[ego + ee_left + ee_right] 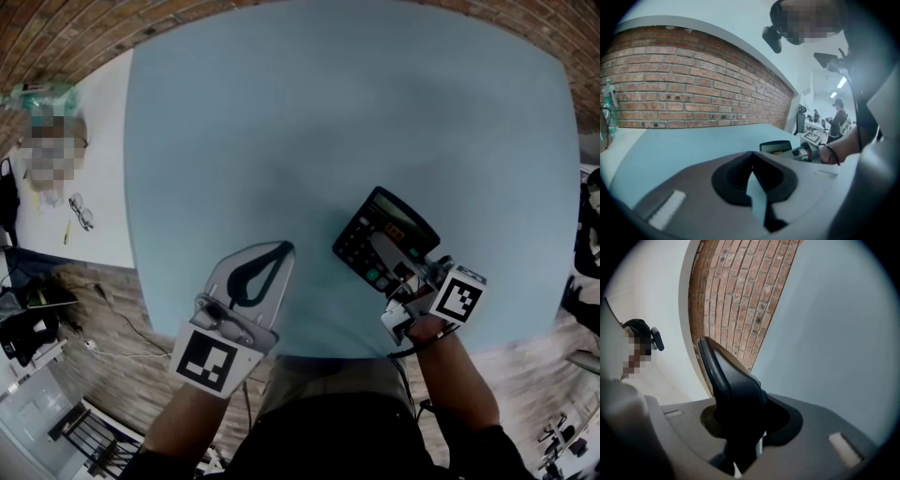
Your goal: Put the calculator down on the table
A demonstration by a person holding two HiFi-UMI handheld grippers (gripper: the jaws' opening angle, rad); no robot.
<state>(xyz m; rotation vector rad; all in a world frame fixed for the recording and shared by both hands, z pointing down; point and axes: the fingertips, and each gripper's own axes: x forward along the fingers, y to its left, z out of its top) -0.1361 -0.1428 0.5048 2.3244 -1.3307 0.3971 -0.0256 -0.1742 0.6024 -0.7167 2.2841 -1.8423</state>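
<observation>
In the head view a black calculator (359, 242) with a small display hangs tilted over the front right part of the light blue table (309, 122). My right gripper (382, 246) is shut on its near end, one finger lying across the keys. Whether the calculator touches the table I cannot tell. The right gripper view has the calculator (726, 376) edge-on, clamped in my right gripper (750, 416). My left gripper (284, 247) rests at the front left with its tips together and nothing in it. The left gripper view shows those tips (751, 154) meeting, with the calculator (776, 147) beyond them.
A white table (94, 159) stands to the left with glasses (82, 211) and a green bottle (42, 94) on it. Cables (103, 328) lie on the floor below it. A brick wall (693, 89) runs behind the blue table. A person (839, 117) stands far back.
</observation>
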